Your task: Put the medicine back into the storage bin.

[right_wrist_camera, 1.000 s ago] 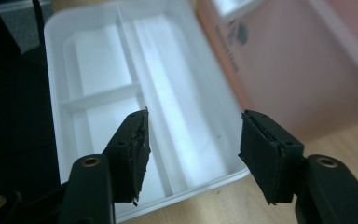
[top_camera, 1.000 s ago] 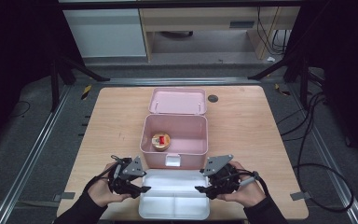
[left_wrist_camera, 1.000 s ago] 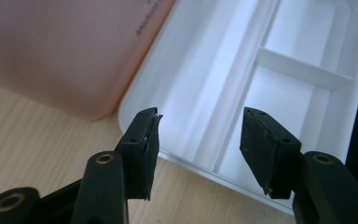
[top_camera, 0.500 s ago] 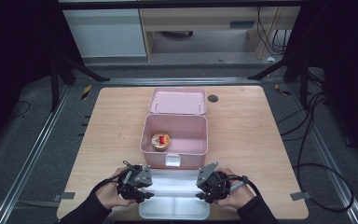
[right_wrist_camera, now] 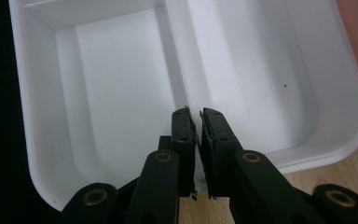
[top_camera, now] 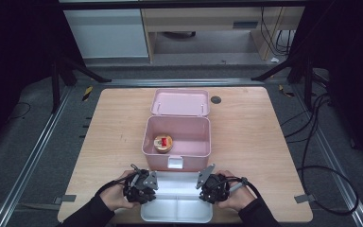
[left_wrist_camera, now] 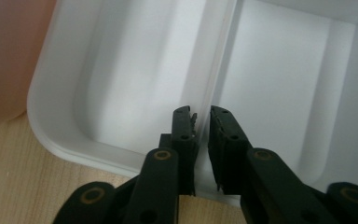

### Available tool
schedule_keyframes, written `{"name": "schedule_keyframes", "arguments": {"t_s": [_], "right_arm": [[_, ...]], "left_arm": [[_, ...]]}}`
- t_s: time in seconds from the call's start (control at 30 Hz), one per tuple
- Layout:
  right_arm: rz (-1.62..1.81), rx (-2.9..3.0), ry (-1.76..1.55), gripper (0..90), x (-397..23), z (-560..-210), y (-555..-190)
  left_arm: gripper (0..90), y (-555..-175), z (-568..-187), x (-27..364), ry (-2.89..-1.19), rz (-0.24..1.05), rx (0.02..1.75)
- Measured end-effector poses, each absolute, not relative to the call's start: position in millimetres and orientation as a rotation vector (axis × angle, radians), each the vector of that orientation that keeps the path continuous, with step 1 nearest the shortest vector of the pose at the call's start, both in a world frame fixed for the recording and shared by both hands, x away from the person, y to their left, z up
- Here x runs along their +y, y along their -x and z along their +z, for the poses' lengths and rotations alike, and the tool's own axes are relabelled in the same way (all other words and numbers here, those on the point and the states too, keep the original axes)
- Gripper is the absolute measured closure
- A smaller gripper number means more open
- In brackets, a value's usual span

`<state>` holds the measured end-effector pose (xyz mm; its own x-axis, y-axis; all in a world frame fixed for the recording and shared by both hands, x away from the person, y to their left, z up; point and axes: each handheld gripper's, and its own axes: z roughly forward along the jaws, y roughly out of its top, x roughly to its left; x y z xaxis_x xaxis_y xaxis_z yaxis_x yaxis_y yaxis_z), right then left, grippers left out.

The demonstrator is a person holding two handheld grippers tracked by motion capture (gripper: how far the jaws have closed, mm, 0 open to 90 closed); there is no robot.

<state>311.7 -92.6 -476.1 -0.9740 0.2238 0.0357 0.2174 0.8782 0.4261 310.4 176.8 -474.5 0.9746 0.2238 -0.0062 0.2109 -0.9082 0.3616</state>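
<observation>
On the white tray's divider, both tongs have just been clamping shut.

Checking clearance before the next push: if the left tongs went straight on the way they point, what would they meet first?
Probably the white tray's middle divider, which the left tongs already straddle.

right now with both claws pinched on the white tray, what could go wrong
1. Each claw, the left claw and the right claw, has just been closing on the thin divider of the white tray; so narrow a grip could slip or let the tray tilt.
2. The tray sits against the pink box, so lifting it might bump the box's latch.
3. The tray overhangs the table's near edge; a slip could drop it.
</observation>
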Motion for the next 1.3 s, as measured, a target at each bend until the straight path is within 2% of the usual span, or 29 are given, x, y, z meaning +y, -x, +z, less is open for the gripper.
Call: {"name": "schedule_keyframes", "arguments": {"t_s": [0.27, 0.47, 0.67, 0.97, 1.1, 1.3], "right_arm": [[0.670, 3.069, -0.320, 86.0, -91.0, -475.7, -309.9], [0.699, 3.103, -0.258, 87.6, -92.4, -465.5, -302.8], [0.755, 3.078, -0.200, 88.0, -97.0, -436.5, -291.5], [0.840, 3.047, -0.145, 88.9, -103.9, -390.4, -284.3], [0.889, 3.012, -0.132, 88.9, -108.2, -365.7, -291.1], [0.929, 2.949, -0.125, 88.7, -112.5, -334.3, -319.1]], "left_arm": [[84.0, -307.7, -472.1, 177.6, -2.763, 0.036, 0.230], [85.2, -299.8, -454.1, 181.9, -2.733, -0.007, 0.169], [87.6, -288.2, -429.1, 183.6, -2.720, -0.033, 0.125], [88.2, -282.8, -378.4, 182.4, -2.724, 0.013, 0.068], [88.3, -290.9, -354.1, 183.5, -2.706, 0.049, 0.060], [88.6, -322.5, -326.8, 183.5, -2.704, 0.081, 0.059]]}}
